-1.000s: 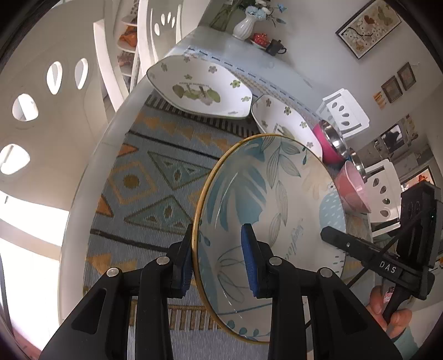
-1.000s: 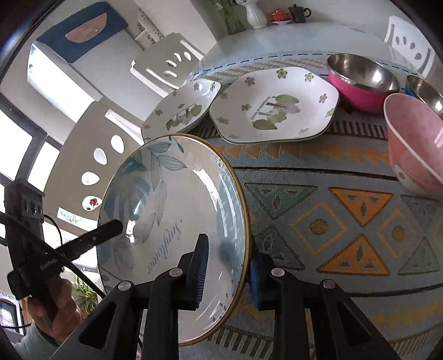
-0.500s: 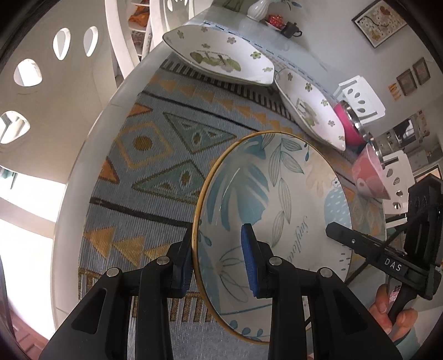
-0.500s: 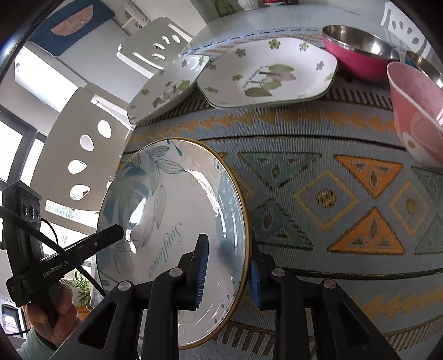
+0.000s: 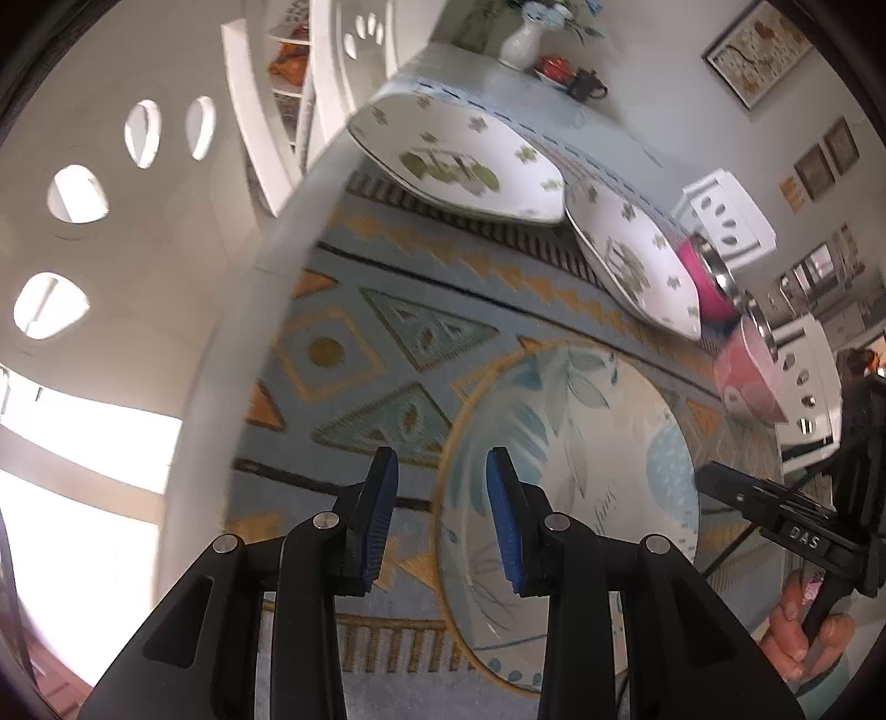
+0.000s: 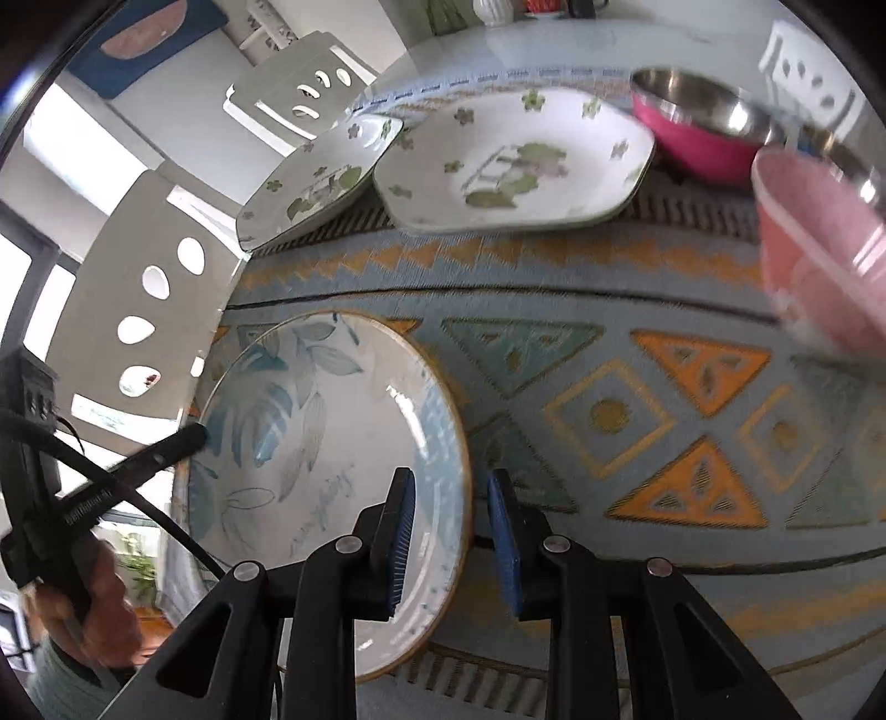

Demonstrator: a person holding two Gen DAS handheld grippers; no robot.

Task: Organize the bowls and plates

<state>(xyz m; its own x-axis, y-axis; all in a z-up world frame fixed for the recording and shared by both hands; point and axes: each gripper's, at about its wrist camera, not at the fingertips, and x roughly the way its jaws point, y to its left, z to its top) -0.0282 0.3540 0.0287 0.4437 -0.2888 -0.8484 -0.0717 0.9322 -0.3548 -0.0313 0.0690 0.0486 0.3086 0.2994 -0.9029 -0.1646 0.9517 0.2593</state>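
Observation:
A round blue-leaf plate (image 5: 581,443) with a gold rim lies low over the patterned mat (image 5: 354,354), near the table's front left edge. My left gripper (image 5: 440,515) straddles its left rim. Its jaws are opening, and the outer pad (image 5: 382,509) stands clear of the rim. My right gripper (image 6: 451,531) is shut on the opposite rim of the plate (image 6: 310,443), with one pad inside and one underneath. Each gripper shows in the other's view, held by a hand.
Two white flowered plates (image 6: 509,160) (image 6: 315,177) sit at the back of the mat. A pink bowl (image 6: 819,249) and a magenta steel bowl (image 6: 698,122) stand at the right. White chairs (image 5: 83,221) flank the table edge; a vase (image 5: 520,39) stands at the far end.
The leaf plate has sunk toward the mat with both grippers. The left gripper's pads have spread a little off the rim; the right one still grips.

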